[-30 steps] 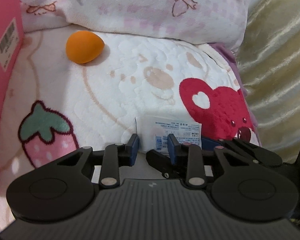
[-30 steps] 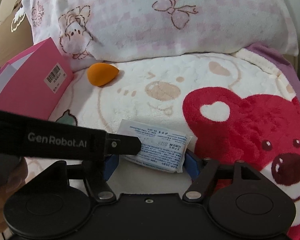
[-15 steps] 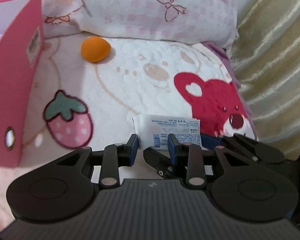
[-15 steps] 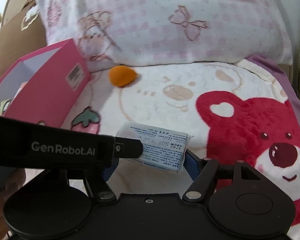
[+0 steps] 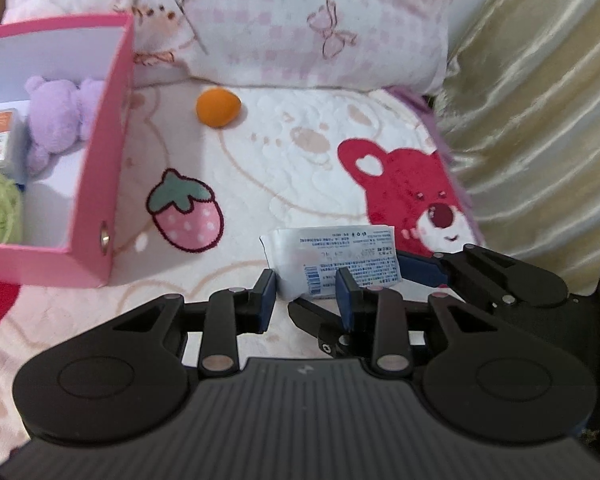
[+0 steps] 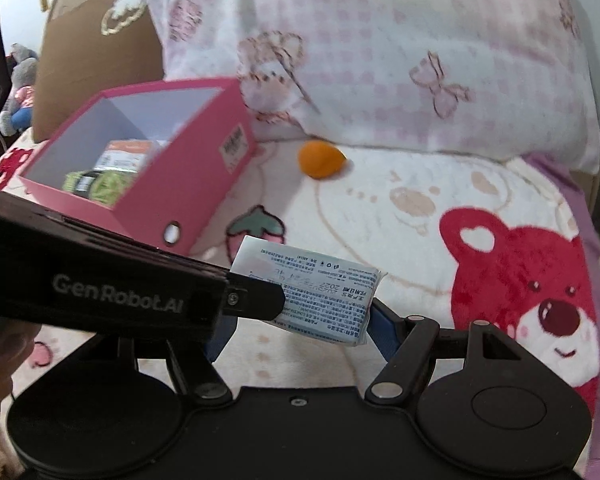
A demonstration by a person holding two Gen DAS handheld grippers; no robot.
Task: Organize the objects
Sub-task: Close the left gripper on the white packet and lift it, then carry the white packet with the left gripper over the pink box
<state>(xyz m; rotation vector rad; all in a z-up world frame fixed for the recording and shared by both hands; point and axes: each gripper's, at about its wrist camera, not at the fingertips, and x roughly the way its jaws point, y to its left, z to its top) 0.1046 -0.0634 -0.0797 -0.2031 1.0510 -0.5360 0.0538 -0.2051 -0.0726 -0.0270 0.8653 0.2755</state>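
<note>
The white packet (image 6: pixel 312 286) is up off the blanket (image 6: pixel 380 208), near the pink box (image 6: pixel 148 168). The right gripper (image 6: pixel 300 320) holds its two ends, jaws wide. The left gripper (image 5: pixel 306 292) pinches one end, jaws narrow. It looks light, soft and squashy, so hold it gently.

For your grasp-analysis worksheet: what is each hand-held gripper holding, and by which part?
Both hold the white packet: the right hand-held gripper clamps its two short ends, the left hand-held gripper pinches its near left corner.
</note>
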